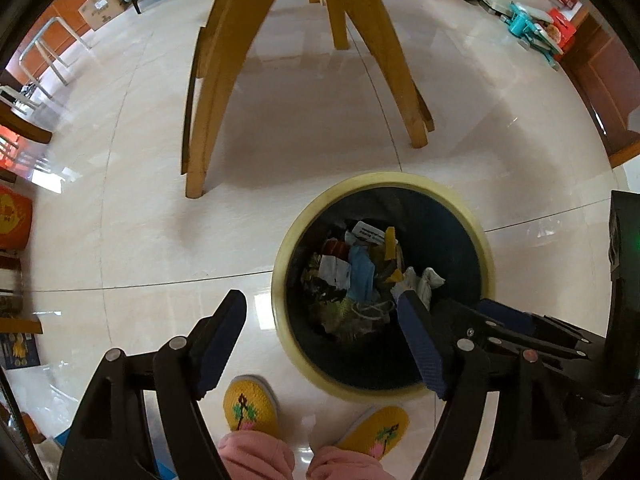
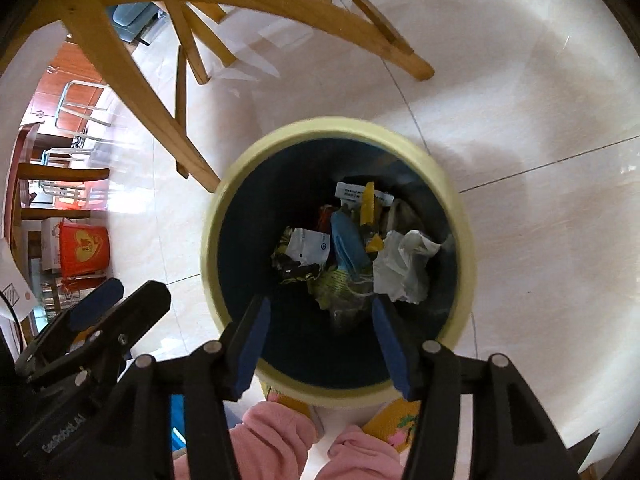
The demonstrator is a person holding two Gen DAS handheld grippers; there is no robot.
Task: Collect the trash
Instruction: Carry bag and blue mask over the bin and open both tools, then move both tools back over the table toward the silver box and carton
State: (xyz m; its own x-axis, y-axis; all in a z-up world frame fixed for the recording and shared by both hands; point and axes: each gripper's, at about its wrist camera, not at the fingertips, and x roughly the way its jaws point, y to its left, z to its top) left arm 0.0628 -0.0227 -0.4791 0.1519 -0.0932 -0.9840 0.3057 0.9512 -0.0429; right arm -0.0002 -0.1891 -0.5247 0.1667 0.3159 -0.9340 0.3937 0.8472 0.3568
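A round trash bin with a cream rim (image 1: 384,178) (image 2: 332,124) stands on the pale tiled floor. Inside it lie wrappers, a blue piece (image 2: 348,244) and a crumpled white tissue (image 2: 404,264) (image 1: 428,280). My left gripper (image 1: 320,300) points down, open, its fingers straddling the bin's near-left rim with nothing between them. My right gripper (image 2: 320,300) hangs open over the bin's mouth, also with nothing between its fingers. Each gripper shows in the other's view: the right gripper (image 1: 500,316) over the bin's right side, the left gripper (image 2: 100,292) off to the bin's left.
Yellow wooden chair legs (image 1: 200,128) (image 2: 160,112) stand just beyond the bin. The person's yellow slippers (image 1: 250,404) and pink trouser legs (image 2: 276,440) are right at the bin's near side. A red bucket (image 2: 84,248) and boxes sit at the left.
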